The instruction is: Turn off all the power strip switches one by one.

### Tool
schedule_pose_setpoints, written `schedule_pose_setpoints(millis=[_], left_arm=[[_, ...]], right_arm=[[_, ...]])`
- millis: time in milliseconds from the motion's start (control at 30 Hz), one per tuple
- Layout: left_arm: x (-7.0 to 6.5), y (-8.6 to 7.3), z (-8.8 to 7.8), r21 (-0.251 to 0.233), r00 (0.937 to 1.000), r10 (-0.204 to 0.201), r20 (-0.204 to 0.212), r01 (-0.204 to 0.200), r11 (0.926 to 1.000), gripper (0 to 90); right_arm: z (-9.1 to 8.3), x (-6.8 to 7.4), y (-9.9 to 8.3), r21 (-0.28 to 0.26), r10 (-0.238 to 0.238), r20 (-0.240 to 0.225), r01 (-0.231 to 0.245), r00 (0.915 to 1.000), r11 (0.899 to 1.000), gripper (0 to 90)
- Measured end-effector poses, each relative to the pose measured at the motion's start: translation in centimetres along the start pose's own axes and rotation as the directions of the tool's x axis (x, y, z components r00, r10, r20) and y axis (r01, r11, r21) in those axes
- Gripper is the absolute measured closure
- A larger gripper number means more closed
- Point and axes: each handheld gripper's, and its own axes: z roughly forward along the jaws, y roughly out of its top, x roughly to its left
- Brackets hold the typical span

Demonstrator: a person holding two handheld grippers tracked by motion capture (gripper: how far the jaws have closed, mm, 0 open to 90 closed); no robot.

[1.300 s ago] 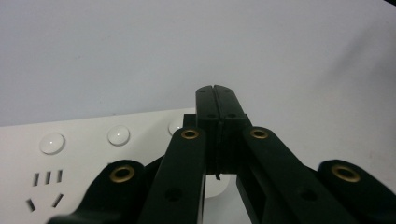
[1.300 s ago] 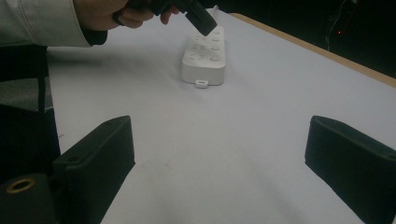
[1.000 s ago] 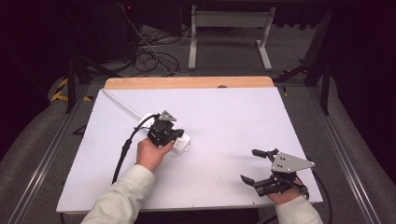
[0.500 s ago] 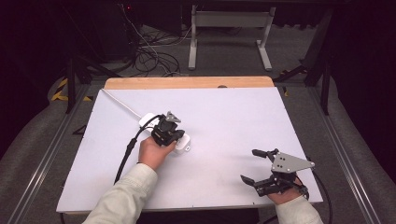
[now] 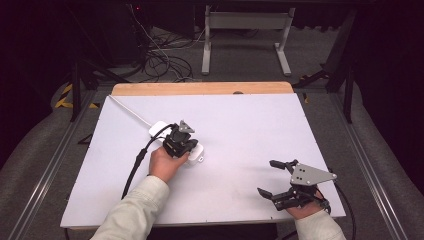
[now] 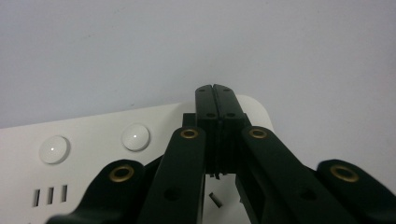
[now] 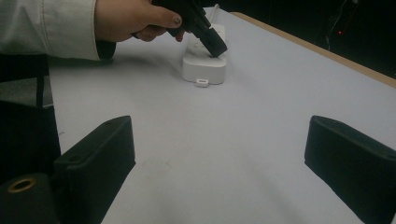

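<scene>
One white plastic power strip (image 5: 170, 139) with rounded corners lies on one white-topped table (image 5: 250, 130) with a wooden far edge. Two round white buttons (image 6: 135, 137) show on it. Two black two-jaw grippers (image 5: 181, 141) are in hand.

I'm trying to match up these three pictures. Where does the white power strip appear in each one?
High view: the power strip lies left of centre, under the left gripper.
Left gripper view: it fills the lower left, beneath the shut jaws.
Right gripper view: upper centre, beyond the open jaws.
Shared landmark: the white tabletop.
</scene>
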Motion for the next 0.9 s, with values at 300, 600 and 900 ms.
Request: schedule_pose_setpoints(millis=[300,600,900], left_arm=[[0.02,-0.03,-0.13,0.014,0.9999,0.011,-0.007,-0.010,0.9998,90.0],[-0.24,-0.16,0.01,-0.002,0.9996,0.016,-0.023,-0.016,0.9999,90.0],[-0.52,-0.09,0.10,-0.009,0.9995,0.024,-0.021,-0.024,0.9997,90.0]], right_arm=[[0.05,0.06,0.01,0.002,-0.001,-0.002,0.001,1.0000,1.000,8.9],[0.12,0.07,0.02,0.007,0.001,-0.005,-0.001,1.0000,1.000,9.0],[0.11,0.06,0.00,0.008,-0.002,-0.007,0.002,1.0000,1.000,9.2]])
